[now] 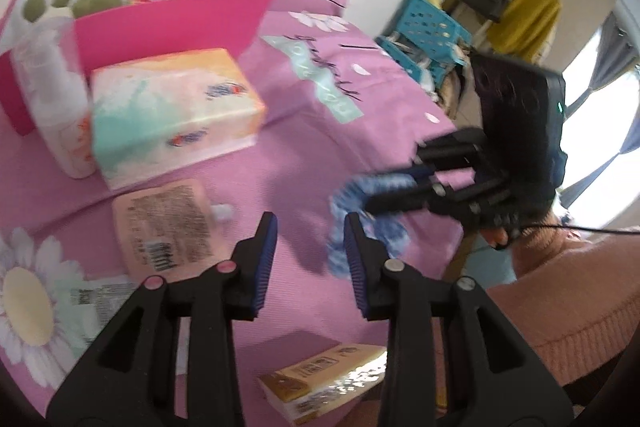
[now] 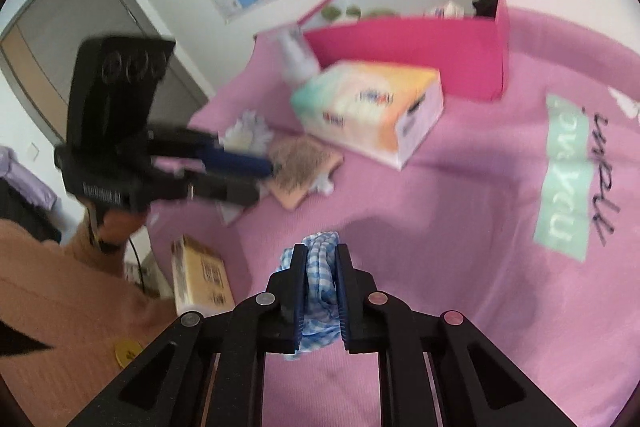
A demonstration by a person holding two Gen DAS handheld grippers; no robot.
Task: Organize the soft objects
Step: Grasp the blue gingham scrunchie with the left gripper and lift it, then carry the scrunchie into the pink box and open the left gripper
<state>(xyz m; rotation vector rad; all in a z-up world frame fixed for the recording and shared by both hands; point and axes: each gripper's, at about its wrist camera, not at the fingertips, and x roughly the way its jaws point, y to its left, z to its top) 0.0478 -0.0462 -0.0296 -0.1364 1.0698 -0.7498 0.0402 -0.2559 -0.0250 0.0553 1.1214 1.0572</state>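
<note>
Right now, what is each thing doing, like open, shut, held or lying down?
Right gripper: shut on the blue checked cloth.
Left gripper: open, holding nothing.
Pink cardboard box: open, things inside.
Pastel tissue pack: lying on the pink bedspread.
Yellow tissue pack: lying on the bed.

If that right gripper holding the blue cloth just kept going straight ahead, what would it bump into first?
Probably bare pink bedspread, with the tissue pack beyond; the right gripper points roughly there, though depth is unclear.
</note>
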